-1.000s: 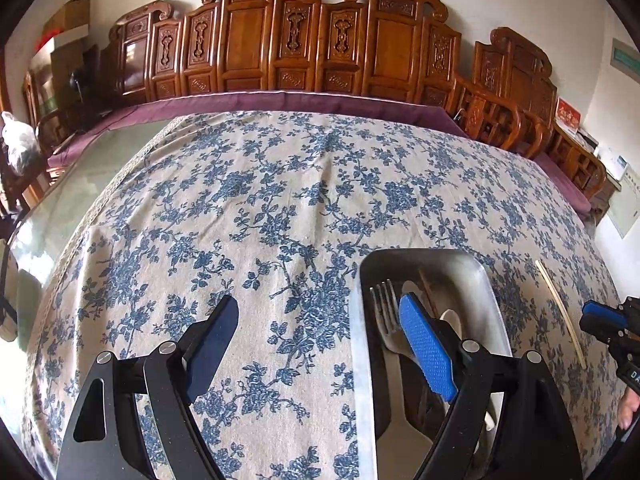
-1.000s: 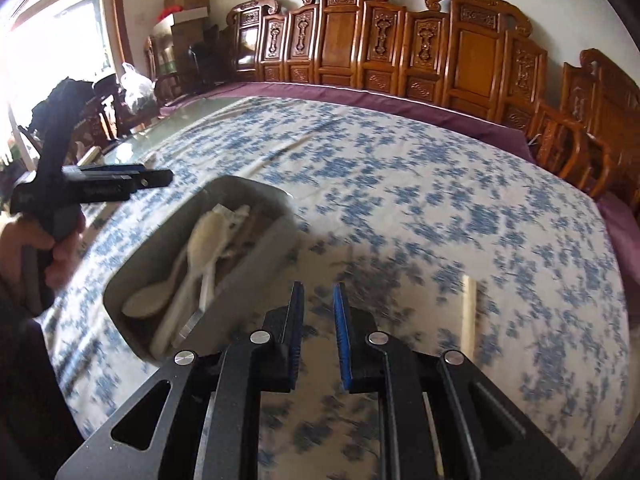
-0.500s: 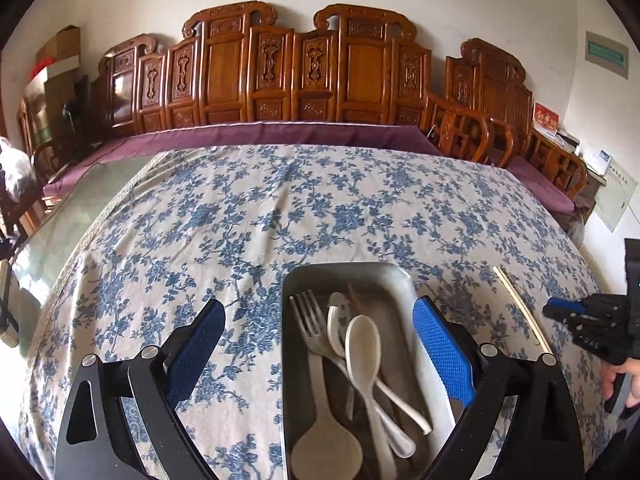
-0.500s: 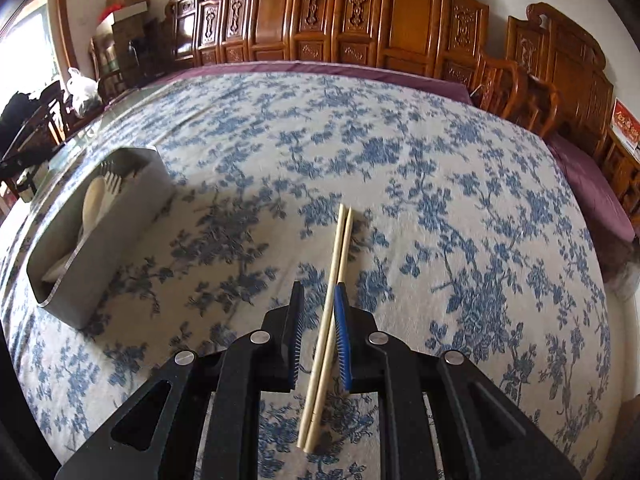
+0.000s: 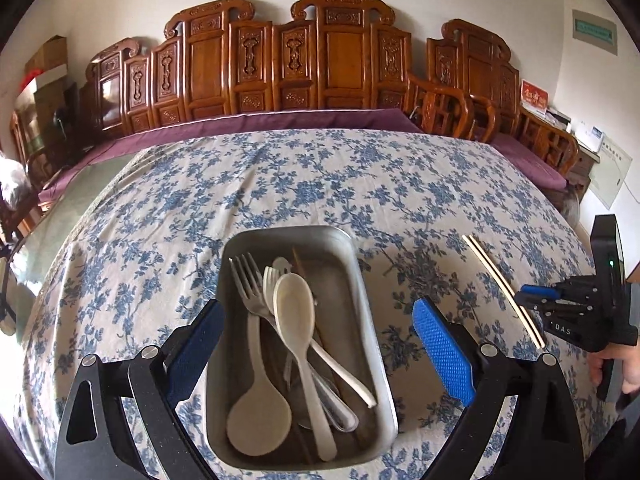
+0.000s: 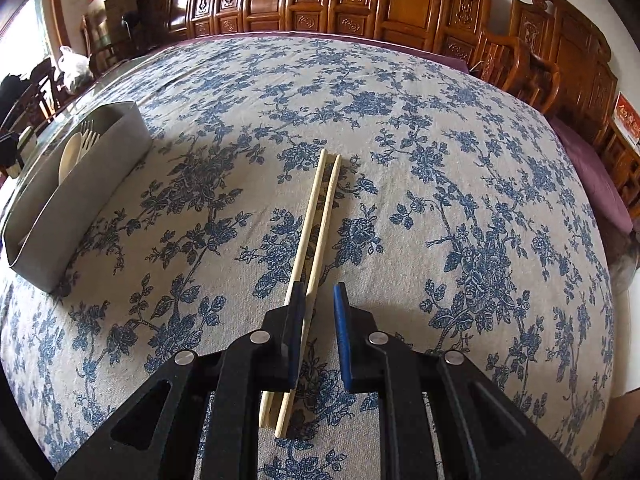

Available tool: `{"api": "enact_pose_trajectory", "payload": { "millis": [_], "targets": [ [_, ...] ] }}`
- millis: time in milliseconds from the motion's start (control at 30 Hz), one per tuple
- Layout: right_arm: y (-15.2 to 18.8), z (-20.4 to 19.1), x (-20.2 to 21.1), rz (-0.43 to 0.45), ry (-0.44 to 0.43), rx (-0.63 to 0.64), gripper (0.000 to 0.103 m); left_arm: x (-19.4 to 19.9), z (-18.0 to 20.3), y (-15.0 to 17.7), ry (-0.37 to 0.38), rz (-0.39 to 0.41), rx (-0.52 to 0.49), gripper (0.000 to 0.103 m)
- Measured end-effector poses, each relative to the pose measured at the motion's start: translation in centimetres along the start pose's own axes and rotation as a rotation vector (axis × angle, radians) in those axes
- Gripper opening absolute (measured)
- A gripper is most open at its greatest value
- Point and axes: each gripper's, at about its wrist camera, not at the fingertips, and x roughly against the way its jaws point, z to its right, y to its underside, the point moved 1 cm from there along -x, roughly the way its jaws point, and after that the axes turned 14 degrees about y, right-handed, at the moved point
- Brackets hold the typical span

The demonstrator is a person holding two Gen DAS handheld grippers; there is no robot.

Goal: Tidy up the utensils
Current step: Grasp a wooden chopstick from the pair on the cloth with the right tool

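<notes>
A home, prob. a dining room: big table w/ a blue flower cloth [image 5: 320, 184], carved wood chairs [image 5: 280, 60] in a row by the wall, cardboard boxes [image 5: 48, 56] in the corner, and a window [image 6: 24, 40] at the side.

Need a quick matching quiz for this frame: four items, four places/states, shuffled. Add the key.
Items:
1. chopsticks
2. metal tray
3. white spoon
4. right claw

Places/states:
A. inside the tray, next to the forks
B. lying flat on the tablecloth, outside the tray
C. lowered over the chopsticks' near end, narrow gap between its pads
D. standing on the tablecloth, holding utensils

Pairs: 1-B, 2-D, 3-A, 4-C
</notes>
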Motion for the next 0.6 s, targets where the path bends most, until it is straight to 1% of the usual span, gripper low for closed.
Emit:
{"api": "enact_pose_trajectory", "payload": {
  "millis": [100,267,300,333,400,600],
  "targets": [
    [0.1,0.0,-0.1,-0.015,-0.001,0.007,0.017,-0.1,1.3,0.3,0.007,-0.009,-0.007,0.091],
    [0.0,0.2,-0.3,-0.013,-0.004,0.017,0.017,-0.5,3.6,0.6,0.018,-0.03,-0.023,0.091],
    [-0.1,0.2,-0.3,-0.012,-0.001,0.023,0.015,-0.5,4.0,0.6,0.019,-0.033,-0.024,0.091],
    [-0.1,0.3,-0.3,-0.012,0.0,0.027,0.007,-0.7,4.4,0.5,0.024,-0.035,-0.023,0.091],
    [-0.1,0.5,-0.4,-0.014,0.014,0.033,0.006,-1.0,5.4,0.4,0.039,-0.04,-0.018,0.091],
    [-0.2,3.1,0.4,0.012,-0.002,-0.02,0.006,-3.6,9.3,0.0,0.055,-0.078,-0.067,0.091]
  ]
}}
